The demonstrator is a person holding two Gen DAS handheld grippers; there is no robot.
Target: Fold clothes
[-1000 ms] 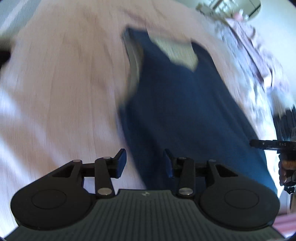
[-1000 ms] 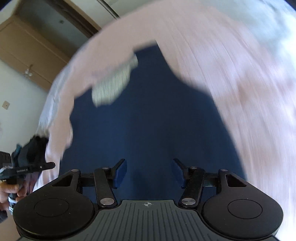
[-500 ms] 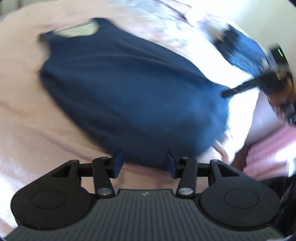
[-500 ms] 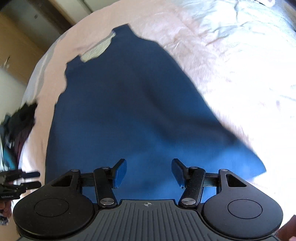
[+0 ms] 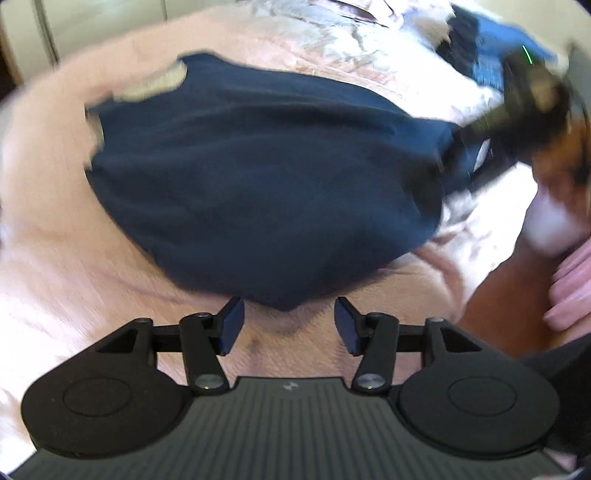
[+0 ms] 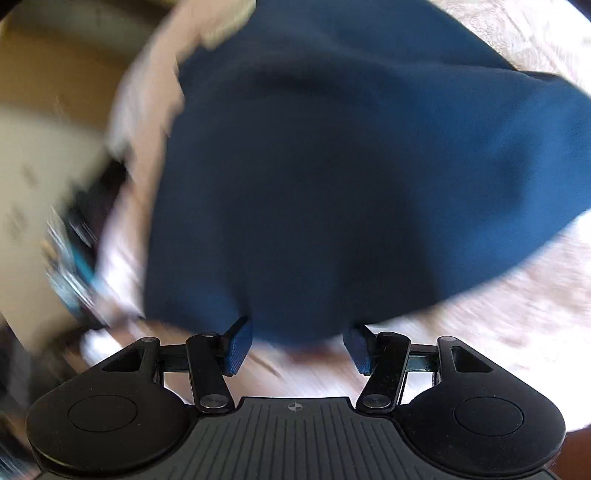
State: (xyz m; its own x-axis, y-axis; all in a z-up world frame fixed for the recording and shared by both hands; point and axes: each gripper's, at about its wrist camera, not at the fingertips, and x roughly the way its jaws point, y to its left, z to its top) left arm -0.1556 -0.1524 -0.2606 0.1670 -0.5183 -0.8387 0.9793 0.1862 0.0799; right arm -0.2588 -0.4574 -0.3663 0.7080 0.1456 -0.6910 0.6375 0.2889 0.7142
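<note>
**Navy garment lying spread on the pink bedcover, both grippers open at its near hem**

Navy garment is lying flat on the pink bedcover. In the left wrist view its neckline is pointing to the far left, where a pale inner patch is showing. Its hem is curving toward me at the near side.

I am seeing the left gripper with its jaws standing spread. Nothing is sitting between them. The lowest point of the hem is lying just beyond the gap, and I cannot tell if cloth and fingers are touching. Bare bedcover is showing under the fingertips.

In the right wrist view the right gripper is also standing with its jaws apart. The garment is filling most of that frame, and its near edge is dipping between the two pads without being pinched.

At the far right of the left wrist view the other gripper is appearing badly blurred, right at the garment's right-hand corner, with a hand behind it. Contact there is not readable.

Crumpled pale bedding is lying at the far side.

Both views are carrying motion blur, the right one heavily at its left edge.
</note>
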